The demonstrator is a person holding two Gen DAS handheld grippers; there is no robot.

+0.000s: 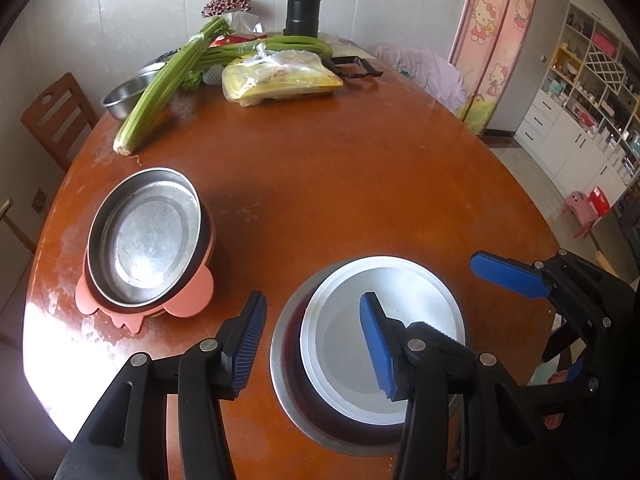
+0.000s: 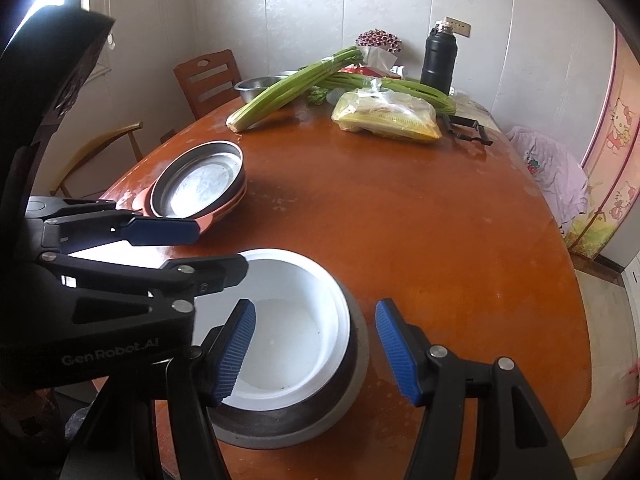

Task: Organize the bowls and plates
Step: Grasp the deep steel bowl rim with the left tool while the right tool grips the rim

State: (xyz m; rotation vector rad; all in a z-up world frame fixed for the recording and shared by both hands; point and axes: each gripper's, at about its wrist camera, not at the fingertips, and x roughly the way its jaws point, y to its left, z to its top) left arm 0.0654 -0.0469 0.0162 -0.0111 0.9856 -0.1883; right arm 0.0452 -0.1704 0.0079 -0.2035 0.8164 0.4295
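Both jaws stood apart, gripping nothing; the left gripper (image 1: 312,344) and right gripper (image 2: 316,354) straddled opposite rims of the nested bowls (image 2: 296,320), apparently just stacked; plates (image 1: 146,240) sat nearby.

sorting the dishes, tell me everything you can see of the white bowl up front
The white bowl is round, smooth and matte, like plastic or melamine, empty apart from a few tiny specks. It sits upright, nested inside a wider grey metal bowl at the near edge of the wooden table. One finger of each hand-held gripper hangs over its inside, one outside the rim; neither visibly presses on it.
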